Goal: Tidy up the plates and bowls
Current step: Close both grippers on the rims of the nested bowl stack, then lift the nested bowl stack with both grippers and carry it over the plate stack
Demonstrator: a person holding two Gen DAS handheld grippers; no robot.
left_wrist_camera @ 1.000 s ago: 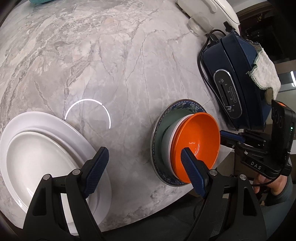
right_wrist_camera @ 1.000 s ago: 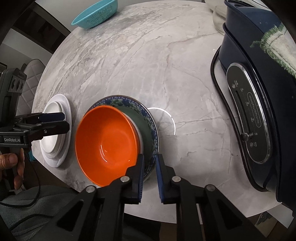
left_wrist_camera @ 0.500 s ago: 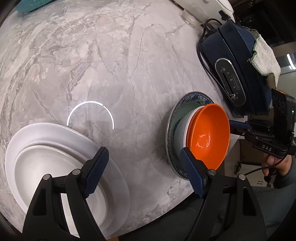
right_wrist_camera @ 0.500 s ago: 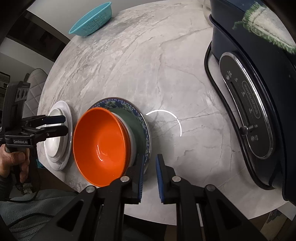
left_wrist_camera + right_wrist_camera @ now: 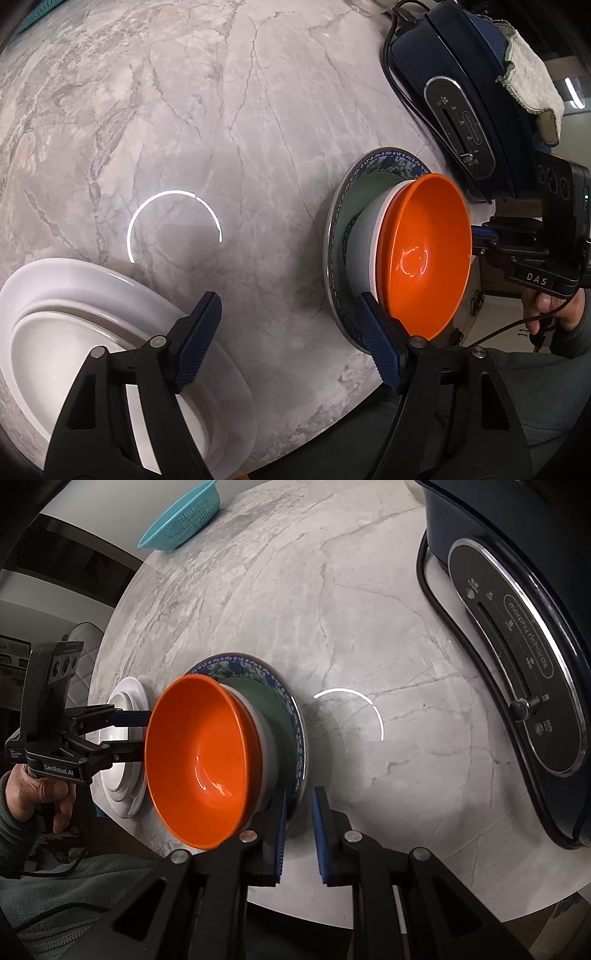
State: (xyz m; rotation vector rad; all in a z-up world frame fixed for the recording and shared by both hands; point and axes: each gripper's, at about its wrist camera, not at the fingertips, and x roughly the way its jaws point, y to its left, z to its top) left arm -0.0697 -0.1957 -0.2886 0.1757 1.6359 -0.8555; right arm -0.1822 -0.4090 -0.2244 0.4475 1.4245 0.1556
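Marble table (image 5: 240, 129) underneath. Right gripper (image 5: 300, 830): nipped tight on near rim of patterned plate (image 5: 240, 664), orange bowl (image 5: 199, 753) stacked on it. Left gripper (image 5: 284, 332): spread, just been closing, nothing between, white plates (image 5: 74, 295) beneath left finger.

Orange bowl (image 5: 199, 760) sitting on top of stack, nesting in white bowl (image 5: 264, 753), glossy inside, empty, upright. White bowl resting on green plate (image 5: 273, 709), itself lying on larger blue-patterned plate (image 5: 236, 662) near table edge. Second stack lying well apart to its left: smaller white plate (image 5: 55, 354) sitting centred on wide white plate (image 5: 92, 275), both flat, empty, overhanging near table edge.
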